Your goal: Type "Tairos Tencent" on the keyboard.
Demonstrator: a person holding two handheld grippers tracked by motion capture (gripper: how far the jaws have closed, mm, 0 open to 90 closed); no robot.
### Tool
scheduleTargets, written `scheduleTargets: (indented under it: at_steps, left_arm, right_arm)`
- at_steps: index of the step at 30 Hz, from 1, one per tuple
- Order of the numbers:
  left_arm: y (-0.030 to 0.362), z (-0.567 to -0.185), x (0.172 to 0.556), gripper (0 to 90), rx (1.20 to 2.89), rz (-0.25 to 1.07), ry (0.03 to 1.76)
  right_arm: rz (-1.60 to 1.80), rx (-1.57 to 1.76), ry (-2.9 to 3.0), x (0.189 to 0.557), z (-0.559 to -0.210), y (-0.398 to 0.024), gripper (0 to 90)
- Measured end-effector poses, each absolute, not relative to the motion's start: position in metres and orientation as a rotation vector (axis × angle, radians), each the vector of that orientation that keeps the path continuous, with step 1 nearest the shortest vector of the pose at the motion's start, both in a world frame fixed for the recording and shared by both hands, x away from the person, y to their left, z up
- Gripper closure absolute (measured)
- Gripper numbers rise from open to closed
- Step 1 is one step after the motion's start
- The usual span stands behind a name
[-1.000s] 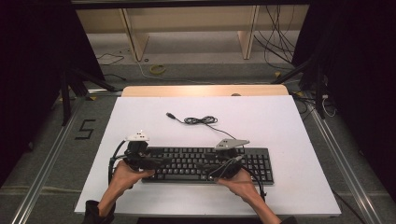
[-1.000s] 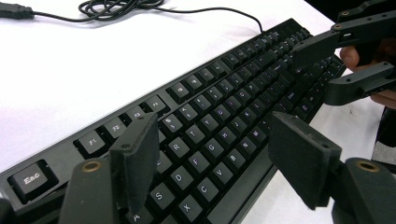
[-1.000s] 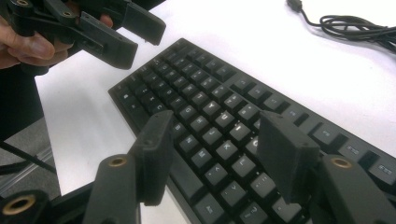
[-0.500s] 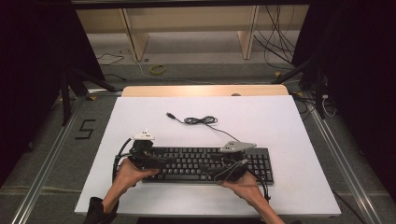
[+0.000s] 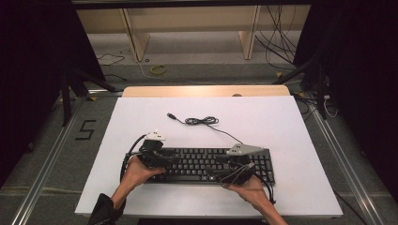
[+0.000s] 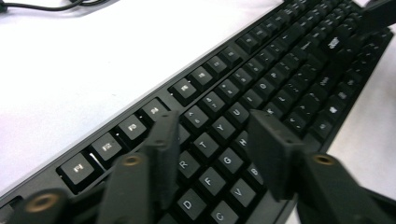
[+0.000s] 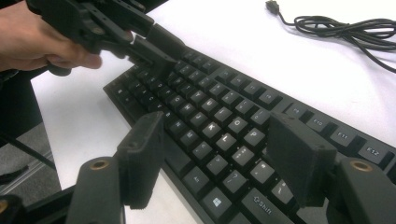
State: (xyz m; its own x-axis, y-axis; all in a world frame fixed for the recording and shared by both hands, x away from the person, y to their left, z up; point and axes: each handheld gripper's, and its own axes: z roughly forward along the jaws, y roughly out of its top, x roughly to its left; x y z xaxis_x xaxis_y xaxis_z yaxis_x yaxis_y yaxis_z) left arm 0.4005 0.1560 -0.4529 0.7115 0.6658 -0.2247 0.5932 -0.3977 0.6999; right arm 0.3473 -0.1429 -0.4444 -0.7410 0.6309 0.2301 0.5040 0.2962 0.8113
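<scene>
Jaws of both grippers parted, left gripper point(image 6: 210, 154) just narrowing with nothing gripped, right gripper point(image 7: 219, 154) spread, above keyboard point(image 5: 202, 164) stretching lengthwise between them.

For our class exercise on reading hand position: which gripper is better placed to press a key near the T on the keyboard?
Left. The left gripper hovers with open jaws over the R, T and G keys of the keyboard; the right gripper sits over the K, L and Shift end.
</scene>
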Motion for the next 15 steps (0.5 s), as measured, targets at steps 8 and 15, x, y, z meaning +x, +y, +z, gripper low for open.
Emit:
scheduleTargets:
  at_steps: [8, 15]
  left_arm:
    - [0.1525, -0.4573, 0.4044, 64.7, 2.136, 0.103, 0.952]
    - [0.1467, -0.4573, 0.4056, 73.2, 2.157, 0.094, 0.927]
  right_arm:
    - [1.439, 1.070, 2.417, 0.3439, -0.4446, -0.1464, 37.4]
    - [1.430, 1.077, 2.419, 0.3420, -0.4459, -0.1489, 37.3]
